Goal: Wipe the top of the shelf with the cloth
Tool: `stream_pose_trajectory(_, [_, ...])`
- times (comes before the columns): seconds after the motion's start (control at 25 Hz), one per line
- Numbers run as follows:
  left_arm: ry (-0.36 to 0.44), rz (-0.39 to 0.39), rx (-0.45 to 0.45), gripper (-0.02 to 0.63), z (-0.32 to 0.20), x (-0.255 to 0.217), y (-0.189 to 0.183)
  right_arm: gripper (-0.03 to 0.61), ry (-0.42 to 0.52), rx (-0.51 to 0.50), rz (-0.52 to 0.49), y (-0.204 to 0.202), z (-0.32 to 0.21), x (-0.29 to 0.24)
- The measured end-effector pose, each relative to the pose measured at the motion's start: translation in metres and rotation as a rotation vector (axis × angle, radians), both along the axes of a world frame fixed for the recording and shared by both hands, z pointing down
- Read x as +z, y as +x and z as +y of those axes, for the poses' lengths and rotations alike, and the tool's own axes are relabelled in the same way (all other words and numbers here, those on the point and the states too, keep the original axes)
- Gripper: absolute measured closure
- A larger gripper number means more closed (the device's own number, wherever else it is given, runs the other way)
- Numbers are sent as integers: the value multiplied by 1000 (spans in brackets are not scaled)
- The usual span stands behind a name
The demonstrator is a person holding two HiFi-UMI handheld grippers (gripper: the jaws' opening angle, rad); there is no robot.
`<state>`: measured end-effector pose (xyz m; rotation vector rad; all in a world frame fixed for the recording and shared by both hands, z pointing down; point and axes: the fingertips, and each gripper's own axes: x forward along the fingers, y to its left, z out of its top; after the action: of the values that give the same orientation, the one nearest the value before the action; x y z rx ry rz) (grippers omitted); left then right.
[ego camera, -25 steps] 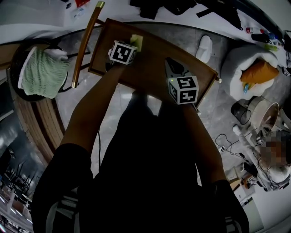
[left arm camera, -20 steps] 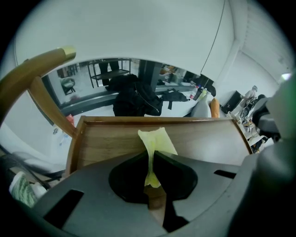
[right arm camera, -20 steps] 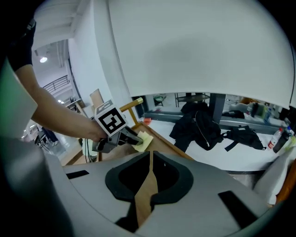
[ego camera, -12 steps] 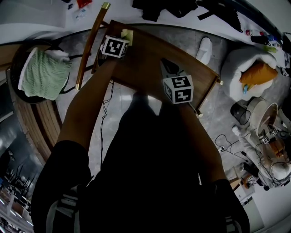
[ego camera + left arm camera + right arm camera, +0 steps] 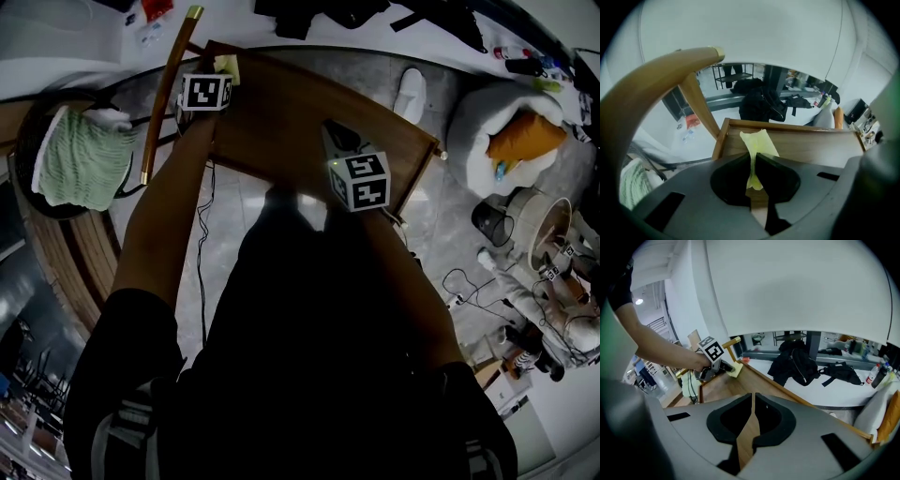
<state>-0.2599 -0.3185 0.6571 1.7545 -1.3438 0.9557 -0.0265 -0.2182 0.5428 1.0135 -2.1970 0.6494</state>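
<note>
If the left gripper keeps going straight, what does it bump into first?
Probably the raised rim at the far edge of the shelf, just past the cloth the left gripper pinches; depth is unclear.

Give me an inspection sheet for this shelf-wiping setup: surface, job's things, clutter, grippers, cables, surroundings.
Surface: wooden shelf top, bare apart from the cloth.
Job's things: yellow cloth at the shelf's far left corner, pinched in the left gripper.
Clutter: nothing seen on the shelf top.
Grippers: left gripper shut on the cloth; right gripper shut, empty, near the shelf's front edge.
Cables: black cable on the floor under the left arm; more cables on the floor at the right.
Surroundings: green towel, white slipper, black clothing.
</note>
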Motion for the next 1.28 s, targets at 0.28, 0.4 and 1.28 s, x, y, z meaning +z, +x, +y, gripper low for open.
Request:
stream_pose_trajectory(0.28, [-4, 137, 39, 583, 41, -19, 90, 545, 13, 93, -6, 91, 11, -10])
stream_pose_trajectory(0.4, [-30, 214, 145, 583, 67, -28, 179, 545, 2, 179, 7, 152, 20, -8])
stream_pose_trajectory(1.28, [-93, 223, 419, 583, 158, -24, 484, 543, -68, 333, 36, 330, 75, 24])
